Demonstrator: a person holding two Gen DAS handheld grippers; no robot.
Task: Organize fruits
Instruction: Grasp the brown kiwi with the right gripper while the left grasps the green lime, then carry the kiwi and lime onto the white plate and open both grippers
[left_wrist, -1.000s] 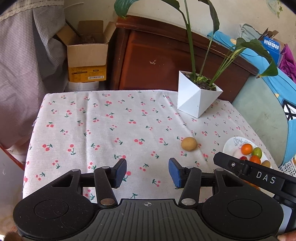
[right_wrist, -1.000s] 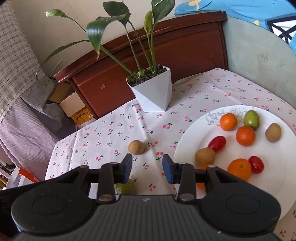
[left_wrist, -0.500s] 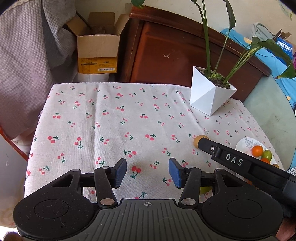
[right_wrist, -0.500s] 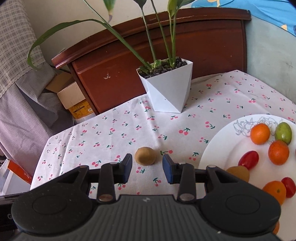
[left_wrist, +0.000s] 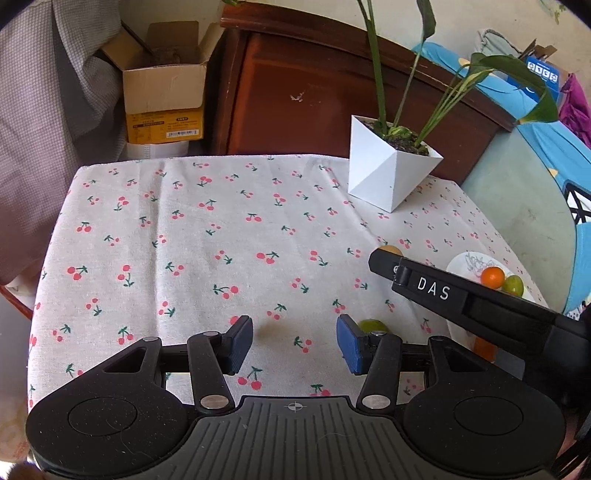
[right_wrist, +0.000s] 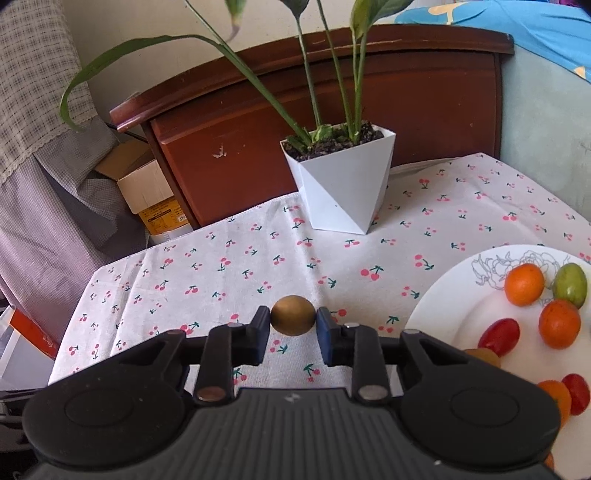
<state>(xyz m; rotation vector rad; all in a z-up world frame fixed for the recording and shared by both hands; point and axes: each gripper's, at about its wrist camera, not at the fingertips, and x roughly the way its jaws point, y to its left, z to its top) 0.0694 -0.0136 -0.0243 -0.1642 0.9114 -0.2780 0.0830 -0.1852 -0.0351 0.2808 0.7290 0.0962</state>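
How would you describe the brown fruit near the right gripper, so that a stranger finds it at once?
Start at the white angular plant pot on the cherry-print tablecloth, then come toward the camera to the right gripper. The brown fruit sits between its two blue pads. It is dull brown and egg-shaped, and lies on the cloth, while the bright orange, red and green fruits lie on the white plate.
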